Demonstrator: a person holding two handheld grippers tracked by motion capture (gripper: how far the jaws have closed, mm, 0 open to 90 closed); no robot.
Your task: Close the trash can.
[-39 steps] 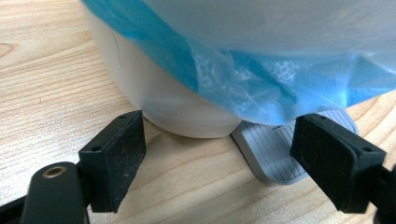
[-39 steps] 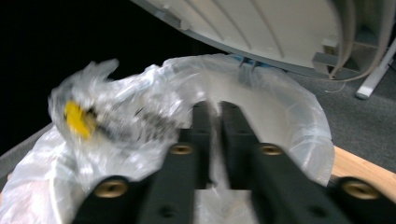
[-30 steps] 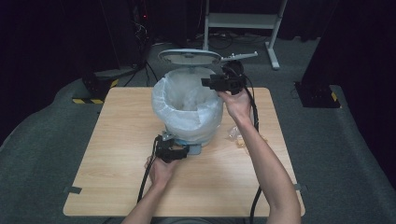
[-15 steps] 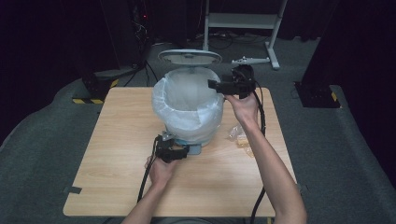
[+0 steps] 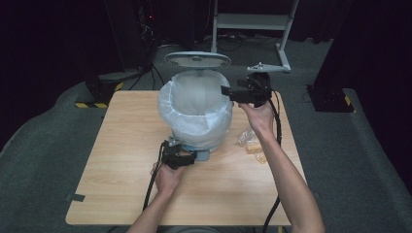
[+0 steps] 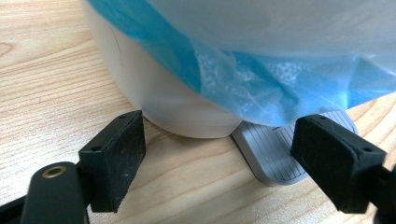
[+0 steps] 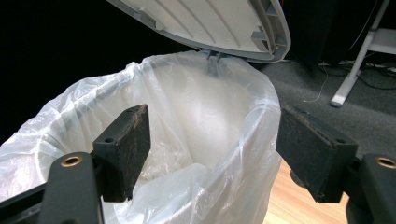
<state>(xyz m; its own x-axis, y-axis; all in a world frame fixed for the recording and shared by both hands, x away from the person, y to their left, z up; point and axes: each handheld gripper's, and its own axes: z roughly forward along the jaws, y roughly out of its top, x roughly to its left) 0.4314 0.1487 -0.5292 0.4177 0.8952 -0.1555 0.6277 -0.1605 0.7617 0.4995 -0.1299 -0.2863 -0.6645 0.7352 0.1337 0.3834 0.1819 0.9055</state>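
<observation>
A white pedal bin [image 5: 194, 121] lined with a pale plastic bag [image 7: 196, 121] stands mid-table, its lid [image 5: 197, 59] tipped up. My right gripper [image 5: 227, 91] hovers at the bin's right rim and points left. Its jaws have just been opening and now stand wide around the bag's rim [image 7: 254, 116] without touching it, with nothing held. My left gripper [image 5: 189, 158] rests low at the bin's front. It is open, and the grey ribbed pedal [image 6: 280, 154] lies just beyond its jaws, under the blue bag overhang [image 6: 261, 79].
Crumpled clear wrappers [image 5: 251, 143] lie on the wooden table [image 5: 121, 160] to the right of the bin, under my right forearm. Cables trail from both grippers toward the table's near edge. A white stand [image 5: 252, 22] is on the floor behind.
My right gripper has drawn back to the right, from over the bin's mouth to its right rim, and its jaws have spread wider. The left gripper has stayed put.
</observation>
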